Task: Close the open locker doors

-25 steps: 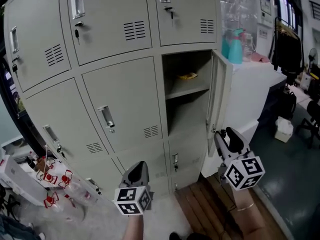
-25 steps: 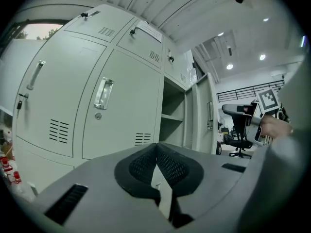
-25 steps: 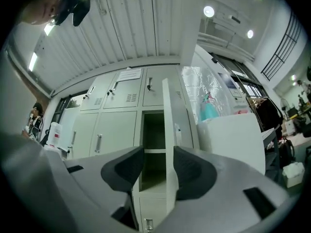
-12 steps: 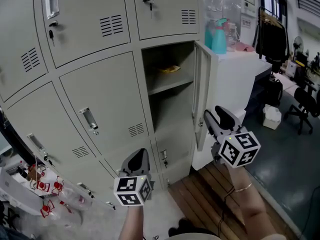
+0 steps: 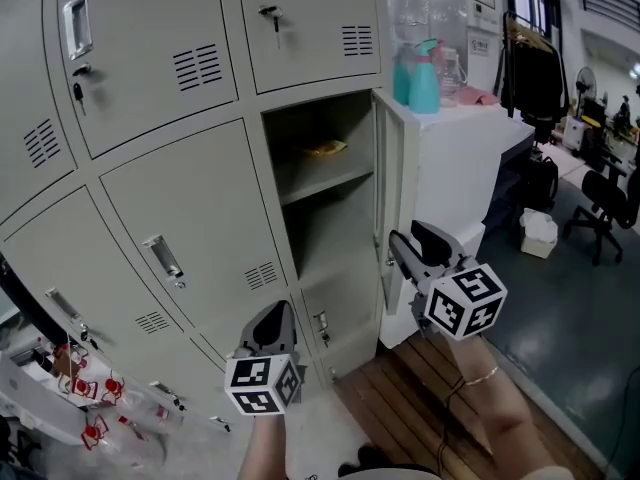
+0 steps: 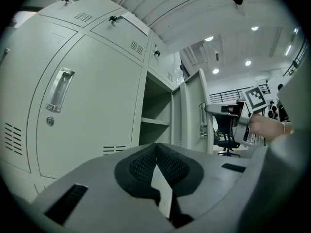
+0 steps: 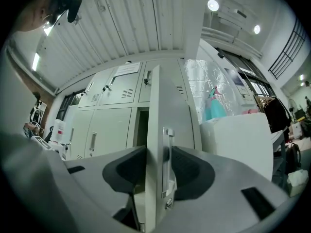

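Locker bank (image 5: 190,198) at left. Open door (image 5: 393,188) at bank's right column, standing out toward camera. Left of door: open compartment (image 5: 330,233), shelf (image 5: 325,180) inside, small item (image 5: 325,149) on shelf. Cabinet (image 5: 470,168) just right of door; spray bottles (image 5: 424,73) on top. Office chair (image 5: 607,203) far right.

Left gripper (image 5: 272,320), lower centre: grey shell, black textured pads (image 6: 141,166), black-and-white marker cube (image 5: 262,386). Right gripper (image 5: 412,248), centre right: same build. Thin bracelet (image 5: 483,376) on right wrist.

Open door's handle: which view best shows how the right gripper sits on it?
Right gripper view: the right gripper has the handle and the edge of the open door between its jaws, which have just been closing, pads against both. Left gripper view shows the handle small, side-on; in the head view the door hides it.
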Demonstrator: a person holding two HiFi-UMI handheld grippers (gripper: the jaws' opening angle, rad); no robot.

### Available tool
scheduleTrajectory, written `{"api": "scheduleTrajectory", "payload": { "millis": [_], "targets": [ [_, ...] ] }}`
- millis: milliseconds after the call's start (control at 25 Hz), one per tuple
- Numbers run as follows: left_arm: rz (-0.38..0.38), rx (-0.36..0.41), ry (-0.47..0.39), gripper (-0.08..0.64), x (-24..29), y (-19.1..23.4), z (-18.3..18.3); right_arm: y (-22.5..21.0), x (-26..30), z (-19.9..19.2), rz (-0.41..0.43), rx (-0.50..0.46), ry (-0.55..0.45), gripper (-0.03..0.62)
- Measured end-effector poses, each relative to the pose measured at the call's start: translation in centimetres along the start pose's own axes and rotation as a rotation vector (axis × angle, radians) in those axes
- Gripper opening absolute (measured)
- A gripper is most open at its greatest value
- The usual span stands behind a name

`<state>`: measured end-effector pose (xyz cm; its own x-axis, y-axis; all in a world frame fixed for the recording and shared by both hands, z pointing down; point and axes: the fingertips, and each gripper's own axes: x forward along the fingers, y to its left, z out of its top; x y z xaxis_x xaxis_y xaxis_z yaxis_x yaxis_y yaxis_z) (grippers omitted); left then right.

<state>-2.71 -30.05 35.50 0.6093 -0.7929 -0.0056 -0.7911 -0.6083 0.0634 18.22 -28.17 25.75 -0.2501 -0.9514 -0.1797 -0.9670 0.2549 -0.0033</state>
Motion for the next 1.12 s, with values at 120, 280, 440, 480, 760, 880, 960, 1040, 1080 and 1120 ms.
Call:
{"api": "scheduleTrajectory", "payload": {
  "millis": [120, 280, 440, 480, 760, 880, 960, 1040, 1080, 1120],
  "targets": [
    [0.008, 0.002, -0.001, 0.02, 0.1, 0.2, 0.1, 0.3, 0.2, -0.1, 0.012, -0.004, -0.003, 0.14],
    [0.031, 0.004, -0.003, 0.02, 0.0, 1.0, 0.2, 1.0, 0.6, -0.2, 0.029, -0.011, -0.013, 0.14],
    [0.063, 0.003, -0.007, 0.02, -0.4, 2.1, 0.3, 2.2, 1.6, -0.4, 0.043, -0.042, -0.027, 0.142],
    [0.072, 0.003, -0.007, 0.02, -0.6, 2.4, 0.2, 2.6, 1.9, -0.5, 0.048, -0.052, -0.029, 0.144],
    [0.132, -0.007, 0.001, 0.02, -1.6, 4.5, 0.0, 4.9, 4.7, -1.0, 0.092, -0.08, -0.041, 0.152],
    [0.159, -0.014, 0.002, 0.02, -2.0, 5.5, -0.1, 5.8, 6.0, -1.3, 0.111, -0.079, -0.045, 0.15],
    [0.174, -0.012, 0.004, 0.02, -2.1, 6.0, -0.2, 6.3, 7.0, -1.5, 0.128, -0.08, -0.046, 0.15],
    [0.188, -0.011, 0.009, 0.02, -2.2, 6.5, -0.4, 6.8, 7.8, -1.7, 0.145, -0.083, -0.047, 0.153],
    [0.196, -0.011, 0.013, 0.02, -2.3, 6.8, -0.6, 7.0, 8.3, -1.9, 0.15, -0.086, -0.048, 0.156],
    [0.204, -0.011, 0.017, 0.02, -2.3, 7.0, -0.7, 7.2, 8.7, -1.9, 0.155, -0.089, -0.049, 0.156]
  ]
}}
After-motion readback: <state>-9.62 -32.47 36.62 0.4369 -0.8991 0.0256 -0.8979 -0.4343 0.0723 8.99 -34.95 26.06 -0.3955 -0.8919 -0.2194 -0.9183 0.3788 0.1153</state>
